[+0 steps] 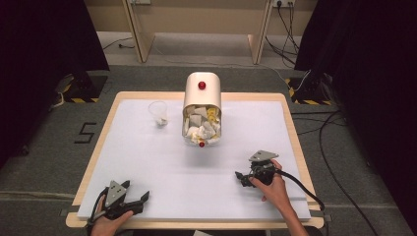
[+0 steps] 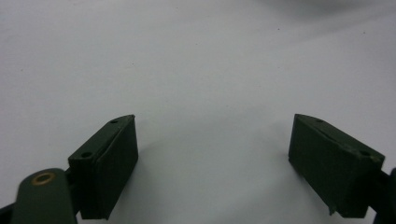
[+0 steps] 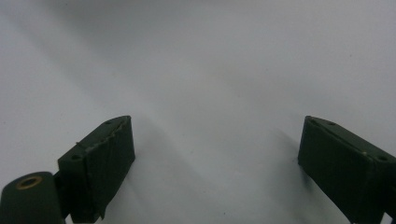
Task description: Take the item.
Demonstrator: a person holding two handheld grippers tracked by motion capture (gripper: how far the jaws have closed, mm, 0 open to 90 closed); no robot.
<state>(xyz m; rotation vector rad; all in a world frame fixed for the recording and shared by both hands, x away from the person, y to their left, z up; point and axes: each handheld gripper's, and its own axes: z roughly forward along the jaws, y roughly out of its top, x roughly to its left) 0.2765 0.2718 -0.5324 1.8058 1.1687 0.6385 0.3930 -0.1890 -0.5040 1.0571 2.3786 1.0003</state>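
One bin (image 1: 202, 93) of paper scraps, one clear cup (image 1: 158, 113), two tongs.

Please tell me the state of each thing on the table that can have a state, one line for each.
Bin: lying on its side, open end toward the person, full of crumpled paper.
Plastic cup: upright, left of the bin; contents too small to tell.
Left hand-held gripper: open, holding nothing, over the white table.
Right hand-held gripper: open, holding nothing.
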